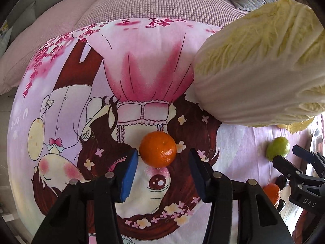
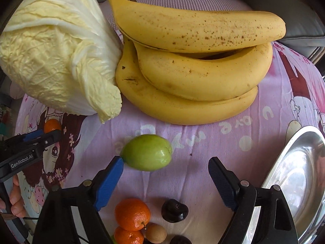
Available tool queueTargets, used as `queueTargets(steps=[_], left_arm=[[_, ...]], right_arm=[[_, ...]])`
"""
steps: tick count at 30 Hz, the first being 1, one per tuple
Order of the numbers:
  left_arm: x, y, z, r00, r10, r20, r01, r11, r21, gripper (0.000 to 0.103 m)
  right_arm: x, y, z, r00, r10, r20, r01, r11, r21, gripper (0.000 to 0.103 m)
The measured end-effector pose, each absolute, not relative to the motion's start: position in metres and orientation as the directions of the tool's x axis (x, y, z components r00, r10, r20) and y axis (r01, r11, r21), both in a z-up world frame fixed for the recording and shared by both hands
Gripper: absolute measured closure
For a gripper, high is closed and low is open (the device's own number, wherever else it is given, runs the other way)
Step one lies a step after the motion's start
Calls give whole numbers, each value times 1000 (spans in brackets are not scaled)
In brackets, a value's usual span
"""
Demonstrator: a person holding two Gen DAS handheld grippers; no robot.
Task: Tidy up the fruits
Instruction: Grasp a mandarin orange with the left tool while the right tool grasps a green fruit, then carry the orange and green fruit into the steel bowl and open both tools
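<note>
Left wrist view: a mandarin orange point(image 1: 158, 149), glossy with a dimpled peel and a bright highlight on its lower right, lies on a pink cartoon-print cloth point(image 1: 142, 65) at the centre of the frame. The left gripper point(image 1: 160, 169) points down over it with jaws apart; the blue pad on the left finger point(image 1: 128, 178) appears to meet the fruit's left edge, while the right finger stands clear of it, so the fruit is not clamped. A napa cabbage point(image 1: 258, 67), pale yellow with crinkled leaves, fills the 2 o'clock sector and crowds the space beside the orange. At 3 o'clock lies a green fruit point(image 1: 277, 148), with the right gripper's black fingers just below it. Right wrist view: the same green fruit point(image 2: 146, 152), smooth, oval and pale green, rests on the cloth just ahead of the right gripper point(image 2: 165, 174), whose jaws stand wide apart; the left blue pad lies at the fruit's left tip and nothing is gripped. A bunch of 3 speckled yellow bananas point(image 2: 195, 65) lies at 12 o'clock, touching the cabbage at 10 o'clock. At 6 o'clock, between the fingers, sit 2 more mandarins point(image 2: 132, 213), a dark plum-like fruit point(image 2: 174, 210) and a small tan round fruit point(image 2: 156, 233). A steel tray point(image 2: 300, 183) occupies 4 o'clock. A hand point(image 2: 15, 199) holds the left gripper at 8 o'clock.
</note>
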State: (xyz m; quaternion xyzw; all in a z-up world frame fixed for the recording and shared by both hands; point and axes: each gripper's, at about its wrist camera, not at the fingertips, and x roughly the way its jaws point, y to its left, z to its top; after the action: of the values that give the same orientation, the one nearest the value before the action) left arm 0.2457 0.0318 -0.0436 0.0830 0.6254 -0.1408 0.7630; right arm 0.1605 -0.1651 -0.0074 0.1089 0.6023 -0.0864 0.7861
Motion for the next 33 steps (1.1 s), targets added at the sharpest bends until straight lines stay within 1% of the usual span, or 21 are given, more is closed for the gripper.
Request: queueTargets(steps=[7,9,11,13,15,17,18,33], left_arm=[[273,26,-57,167,-114,-979,286,956,-63,56],[278,25,-59,173,-105,-979,278,959,-54,61],[282,25,-62,174,-99,-980,273,961,-49,64],[282,26,-62,175,-98,-980,271,961,-48,64],[283,26,-62,177,-95,-980,273,961,-44,64],[282,24,-61,180,-90,-980,272,962,-39,64],[283,23,-61,180,-88,-980,271,962,-36,64],[234,8,-41,126,-121,-985,258,962,-85,65]], right_arm=[[185,-155,-18,253,-8,-967,240,969,54,16],[191,-153,-22,248,-16,-969,236,971,45,16],[191,-147,-23,246,-18,-969,228,973,40,22],[196,-142,-31,240,-23,-971,222,975,32,24],[195,-139,-33,244,-19,-969,215,976,35,29],[192,-133,-30,250,-7,-968,204,978,45,42],[194,-131,-30,249,-4,-969,199,979,47,43],[165,-120,-13,297,8,-955,239,968,82,43]])
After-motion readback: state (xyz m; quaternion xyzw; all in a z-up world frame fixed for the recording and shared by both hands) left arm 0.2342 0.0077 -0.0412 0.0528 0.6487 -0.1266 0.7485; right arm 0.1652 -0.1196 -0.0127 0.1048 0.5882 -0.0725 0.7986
